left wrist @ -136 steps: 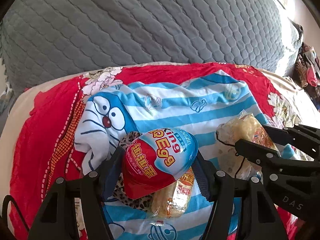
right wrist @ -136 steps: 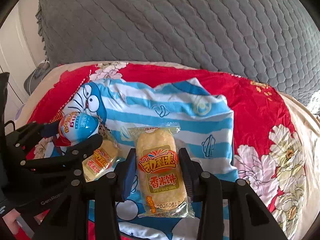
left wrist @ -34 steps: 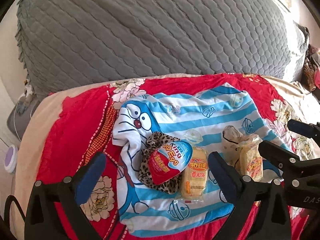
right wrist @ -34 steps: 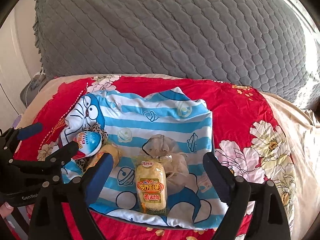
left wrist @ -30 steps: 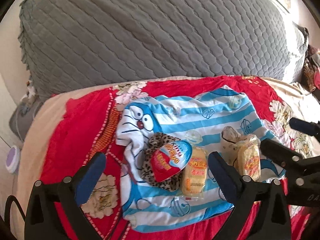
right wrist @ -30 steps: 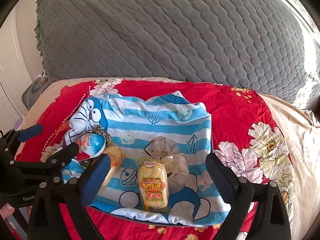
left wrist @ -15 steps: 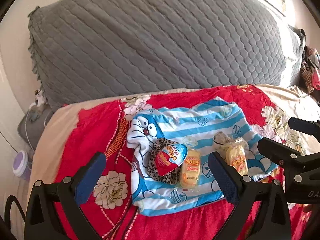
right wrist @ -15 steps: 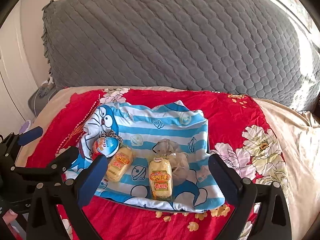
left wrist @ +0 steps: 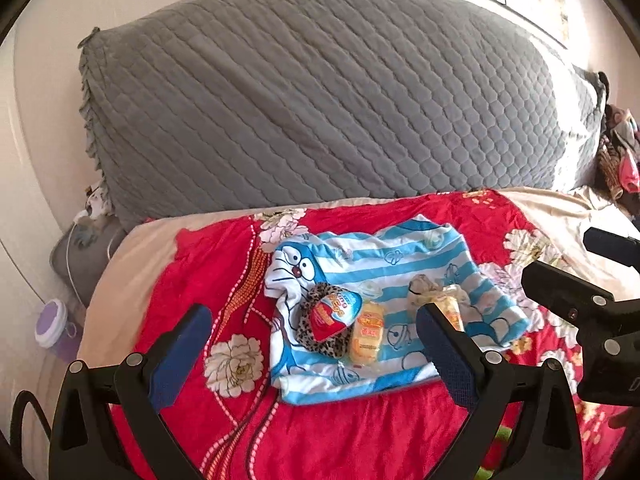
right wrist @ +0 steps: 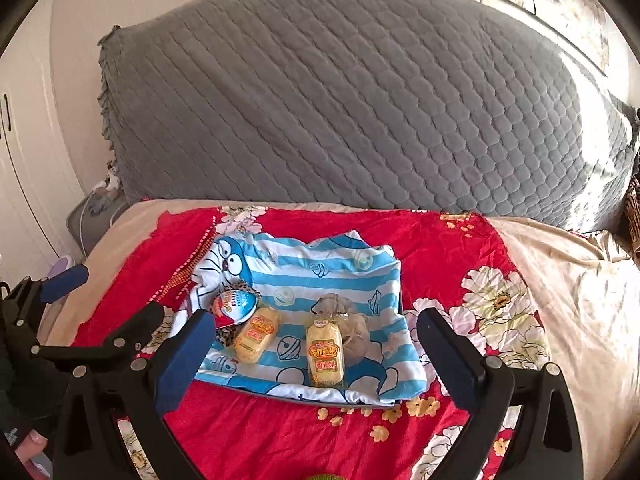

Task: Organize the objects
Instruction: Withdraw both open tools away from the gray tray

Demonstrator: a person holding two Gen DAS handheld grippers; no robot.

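A blue-and-white striped cartoon cloth (left wrist: 404, 264) (right wrist: 320, 280) lies on the red floral bedspread. On it rest a red-and-blue egg-shaped toy package (left wrist: 334, 314) (right wrist: 234, 305) atop a leopard-print scrunchie (left wrist: 316, 344), a yellow rice-cake packet (left wrist: 366, 338) (right wrist: 256, 334), a second rice-cake packet (right wrist: 326, 354) (left wrist: 450, 308) and a small beige pouch (right wrist: 350, 326). My left gripper (left wrist: 314, 340) hangs open, well back from the items. My right gripper (right wrist: 314, 334) is also open and pulled back, holding nothing.
A large grey quilted headboard cushion (left wrist: 340, 100) rises behind the bed. The red bedspread (right wrist: 440, 248) covers a beige sheet (right wrist: 580, 280). A purple-lidded cup (left wrist: 54, 324) and a grey unit (left wrist: 82, 256) sit left of the bed. Clothing (left wrist: 620, 152) is piled far right.
Both grippers let go of the egg package and the rice-cake packet, opened wide, and have drawn back and up, so the items look smaller.
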